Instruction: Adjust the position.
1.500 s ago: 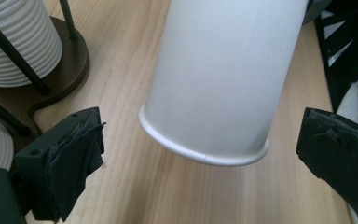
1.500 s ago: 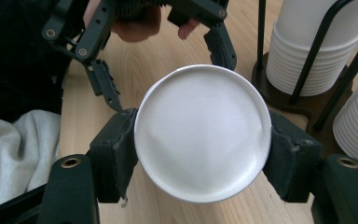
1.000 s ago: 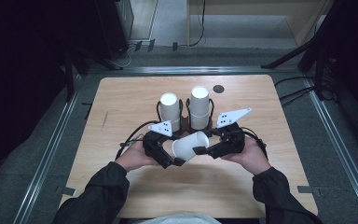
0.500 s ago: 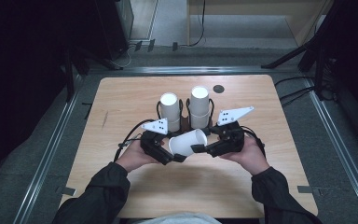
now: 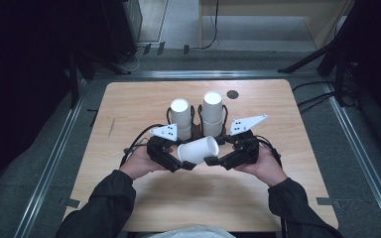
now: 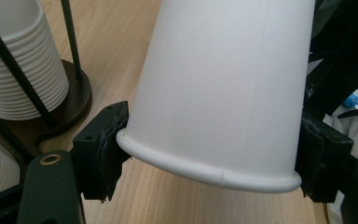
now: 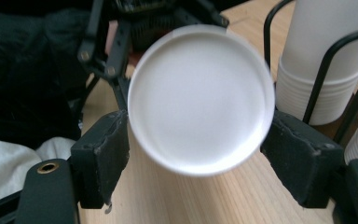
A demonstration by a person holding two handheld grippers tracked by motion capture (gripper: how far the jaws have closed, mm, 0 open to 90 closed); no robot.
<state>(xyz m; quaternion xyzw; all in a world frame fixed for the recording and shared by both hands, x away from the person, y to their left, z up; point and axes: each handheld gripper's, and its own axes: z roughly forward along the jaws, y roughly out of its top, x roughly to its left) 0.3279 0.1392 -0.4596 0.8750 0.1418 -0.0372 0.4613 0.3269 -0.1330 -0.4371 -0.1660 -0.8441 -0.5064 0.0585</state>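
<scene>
White paper cup (image 5: 197, 148) is clamped in left gripper (image 6: 205, 154) jaws; right gripper (image 7: 198, 154) jaws just opened.

A light wooden counter (image 5: 129, 109) carries a black wire cup rack (image 5: 196, 130) at the frame's centre and a small dark disc (image 5: 232, 94) further up.

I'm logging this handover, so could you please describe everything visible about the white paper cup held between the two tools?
The paper cup is plain matte white with a rolled rim and a flat closed base. It lies on its side above the wooden table, in front of two cup stacks. The left tool presses on it just above the rim. The right tool, its jaws just opened, flanks the base end, barely touching if at all.
</scene>
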